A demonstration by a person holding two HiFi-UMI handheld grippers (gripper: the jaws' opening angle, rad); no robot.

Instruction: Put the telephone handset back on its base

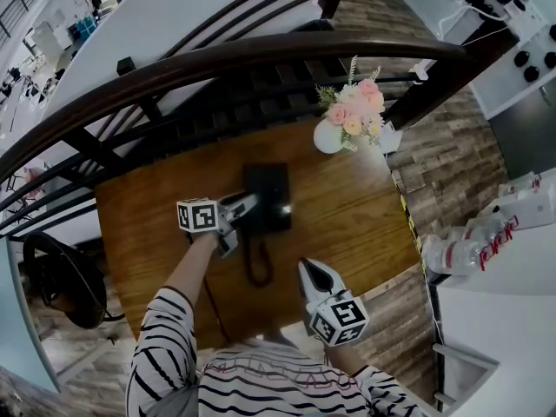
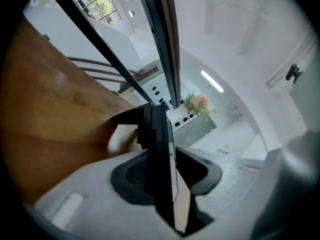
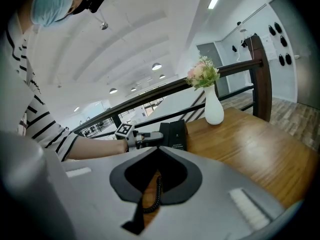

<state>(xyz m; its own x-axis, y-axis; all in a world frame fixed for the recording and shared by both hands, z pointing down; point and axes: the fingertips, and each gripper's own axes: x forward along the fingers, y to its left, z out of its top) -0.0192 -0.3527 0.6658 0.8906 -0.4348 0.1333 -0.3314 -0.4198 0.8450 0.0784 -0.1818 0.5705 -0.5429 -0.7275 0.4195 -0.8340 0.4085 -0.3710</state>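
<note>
On the wooden table (image 1: pixel 347 224), the left gripper (image 1: pixel 248 208) clamps the black telephone handset (image 2: pixel 162 154) at the left side of its base (image 1: pixel 274 189), while the right gripper (image 1: pixel 305 268), pressed closed and empty, hangs near the coiled cord (image 1: pixel 257 263).

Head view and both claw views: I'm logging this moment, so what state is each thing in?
Left claw: shut on the handset.
Right claw: shut, empty.
Handset: gripped at the base; seated or not, cannot tell.
Base: resting on the table.
Cord: coiled, slack.
Vase: upright, holding flowers.
</note>
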